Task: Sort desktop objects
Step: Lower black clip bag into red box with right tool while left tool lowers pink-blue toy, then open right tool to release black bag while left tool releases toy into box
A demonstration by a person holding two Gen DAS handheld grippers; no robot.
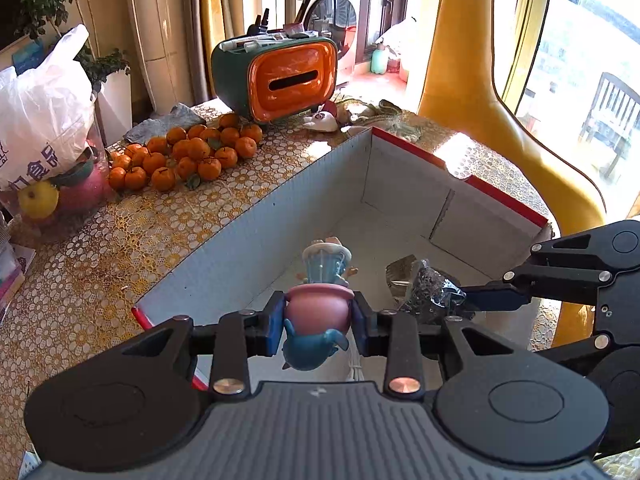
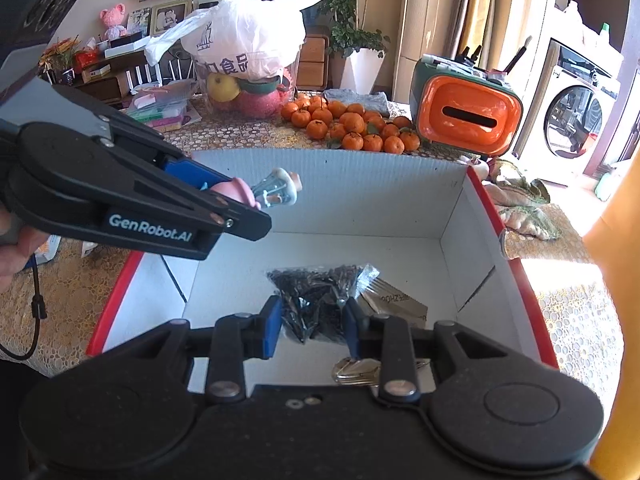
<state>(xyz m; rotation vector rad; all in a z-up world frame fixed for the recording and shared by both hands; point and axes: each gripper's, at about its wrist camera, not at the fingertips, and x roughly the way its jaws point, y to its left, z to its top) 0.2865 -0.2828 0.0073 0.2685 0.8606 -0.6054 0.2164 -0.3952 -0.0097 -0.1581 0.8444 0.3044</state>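
The left gripper (image 1: 319, 318) pinches a pink-and-blue toy figurine (image 1: 320, 308) between its blue pads above the open red-rimmed cardboard box (image 2: 332, 196), while the right gripper (image 2: 310, 320) pinches a clear bag of small dark pieces (image 2: 320, 300) low inside the same box, beside a silver packet (image 2: 396, 304) at 3 o'clock and a bunch of keys (image 2: 356, 372) at 6 o'clock. Beyond the box's far wall, at 12 o'clock in the right wrist view, a pile of tangerines (image 2: 352, 126) lies on the gold patterned tablecloth (image 1: 120, 240), with an orange-fronted tissue box organizer (image 2: 466, 114) at 1 o'clock and a white plastic bag (image 2: 244, 40) over a bowl of fruit at 11 o'clock. A yellow chair (image 1: 472, 80) stands at the table's far edge by a sunlit window, and a washing machine (image 2: 576, 112) sits behind the organizer.
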